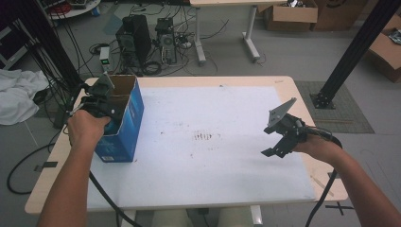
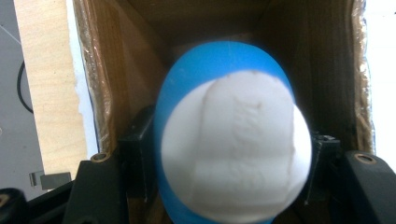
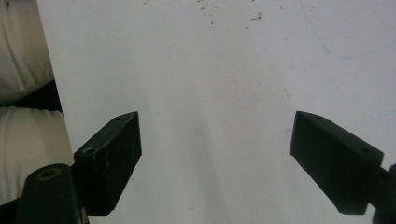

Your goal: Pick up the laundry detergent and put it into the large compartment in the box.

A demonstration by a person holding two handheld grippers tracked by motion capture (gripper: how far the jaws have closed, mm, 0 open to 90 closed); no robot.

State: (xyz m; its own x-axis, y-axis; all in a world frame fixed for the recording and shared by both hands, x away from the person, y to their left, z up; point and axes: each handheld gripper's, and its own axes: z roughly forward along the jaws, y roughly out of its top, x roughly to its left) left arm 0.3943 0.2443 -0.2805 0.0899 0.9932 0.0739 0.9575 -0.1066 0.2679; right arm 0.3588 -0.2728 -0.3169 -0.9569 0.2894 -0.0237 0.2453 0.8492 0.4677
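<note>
Your open-topped blue cardboard box (image 1: 120,125) stood on the left of the white-topped wooden table (image 1: 213,165), with that rounded blue-and-white object (image 2: 231,149) inside its opening.

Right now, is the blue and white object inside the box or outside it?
Inside. The left gripper holds the blue and white object within the blue box's brown cardboard walls.

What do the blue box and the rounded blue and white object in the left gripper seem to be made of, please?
The blue box looks like printed cardboard: a glossy blue outside and raw brown walls with ragged cut edges inside. The blue and white object, clamped in the left gripper, seems smooth plastic with faint embossed lettering; blur leaves that uncertain.
</note>
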